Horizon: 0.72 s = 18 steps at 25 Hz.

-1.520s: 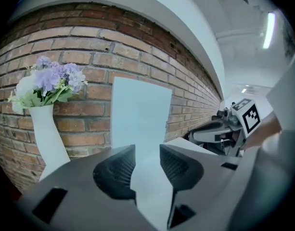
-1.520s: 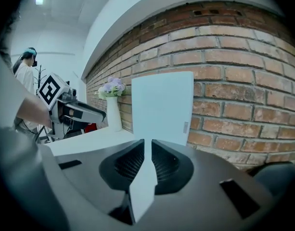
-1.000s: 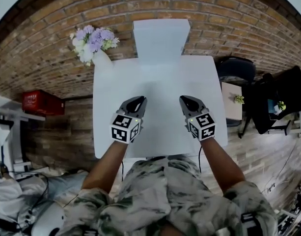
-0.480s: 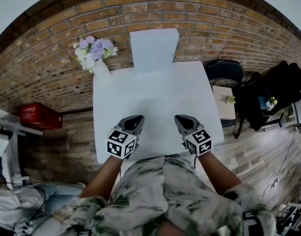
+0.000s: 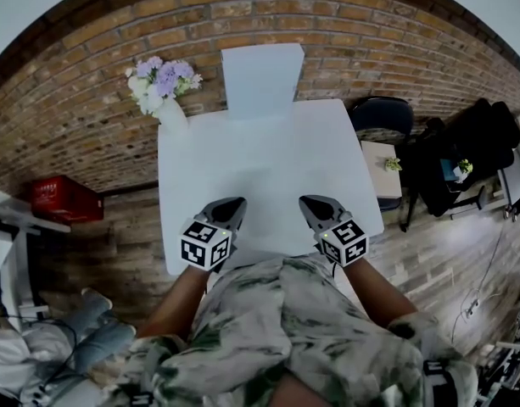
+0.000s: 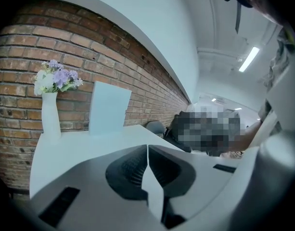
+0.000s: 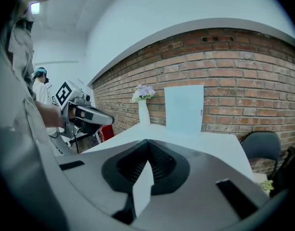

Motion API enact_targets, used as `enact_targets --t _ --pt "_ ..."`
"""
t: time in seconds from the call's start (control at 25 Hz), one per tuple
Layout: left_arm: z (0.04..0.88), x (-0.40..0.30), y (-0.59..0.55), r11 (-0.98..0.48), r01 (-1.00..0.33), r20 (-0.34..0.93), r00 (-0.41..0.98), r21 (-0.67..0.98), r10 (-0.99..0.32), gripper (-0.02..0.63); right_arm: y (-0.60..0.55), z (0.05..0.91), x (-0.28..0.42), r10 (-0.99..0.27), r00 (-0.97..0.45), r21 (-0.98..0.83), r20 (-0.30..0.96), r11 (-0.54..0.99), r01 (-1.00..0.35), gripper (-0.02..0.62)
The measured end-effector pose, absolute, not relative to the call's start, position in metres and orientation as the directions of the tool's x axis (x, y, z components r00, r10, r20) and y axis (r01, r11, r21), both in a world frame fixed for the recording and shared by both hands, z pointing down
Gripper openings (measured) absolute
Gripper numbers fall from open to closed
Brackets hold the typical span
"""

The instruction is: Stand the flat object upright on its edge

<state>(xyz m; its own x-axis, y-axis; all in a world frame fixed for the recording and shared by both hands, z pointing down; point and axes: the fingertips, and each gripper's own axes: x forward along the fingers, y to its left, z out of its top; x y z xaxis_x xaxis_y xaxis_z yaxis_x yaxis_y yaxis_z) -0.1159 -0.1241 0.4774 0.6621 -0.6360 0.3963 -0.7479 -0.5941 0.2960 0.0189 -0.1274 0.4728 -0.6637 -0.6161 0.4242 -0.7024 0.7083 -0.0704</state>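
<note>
Now the left gripper (image 5: 232, 203) and right gripper (image 5: 310, 202) hang empty, jaws pressed together, over the table (image 5: 268, 147), facing the upright board (image 5: 261, 79).

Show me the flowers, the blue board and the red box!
Purple-white flowers (image 5: 162, 79), head view, the blossoms.
Pale blue flat board (image 5: 262, 81), head view, face centre.
Red plastic crate (image 5: 64, 200), head view, its side.

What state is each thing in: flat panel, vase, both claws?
flat panel: upright on its edge, far side of the table, by the brick wall
vase of flowers: upright, table's far left corner
left claw: shut, nothing in it, over the table's near edge
right claw: shut, nothing in it, over the table's near edge
</note>
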Motion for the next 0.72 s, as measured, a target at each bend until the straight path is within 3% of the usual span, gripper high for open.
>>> enact_targets --t 0.72 --pt "0.492 -0.117 -0.104 -0.596 -0.734 0.428 0.676 0.325 -0.600 0.025 -0.120 0.476 0.006 -0.587 -0.688 -0.095 0.427 0.727 -0.680 0.021"
